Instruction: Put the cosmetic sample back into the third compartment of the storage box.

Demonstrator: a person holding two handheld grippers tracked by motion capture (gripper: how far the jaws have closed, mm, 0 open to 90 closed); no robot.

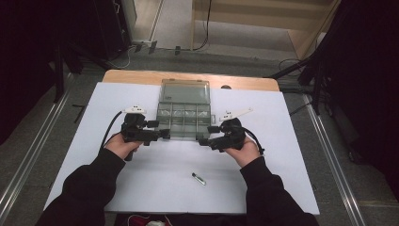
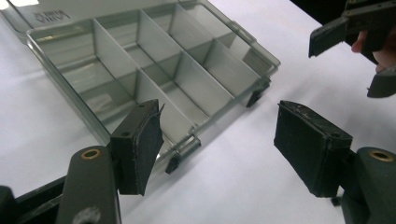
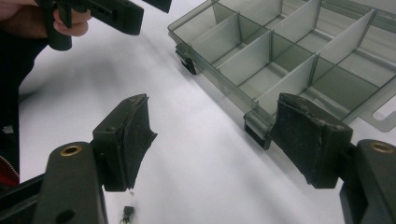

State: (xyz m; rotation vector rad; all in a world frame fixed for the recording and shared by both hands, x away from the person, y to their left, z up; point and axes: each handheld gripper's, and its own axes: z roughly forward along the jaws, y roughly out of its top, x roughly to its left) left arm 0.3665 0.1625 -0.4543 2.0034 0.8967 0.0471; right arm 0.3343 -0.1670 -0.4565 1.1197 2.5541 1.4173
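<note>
We hold both tools with their jaws wide and nothing between the pads. Our left tool [image 1: 162, 134] hovers just off the near left corner of the compartment box [image 1: 183, 121], and our right tool [image 1: 203, 140] sits just off the near right corner, both pointing inward toward each other. From the left gripper view, the box's front latches [image 2: 180, 156] lie just beyond our left pad, apart from it. The box stands open on the white bench [image 1: 141, 179], its clear lid [image 1: 184, 90] folded back flat on the far side, and the compartments we can see look empty. A small dark capsule-like item [image 1: 198, 178] lies well apart on the bench, nearer to us, between our forearms.

Our worry is the box itself: it looks light and slick, so if 1 tool pushes a corner before the other braces it, the box may skid or swivel. Clamping on the thin transparent wall could also flex it, or the pad may slip off. Reaching back for the small item, a sleeve could sweep it away.
</note>
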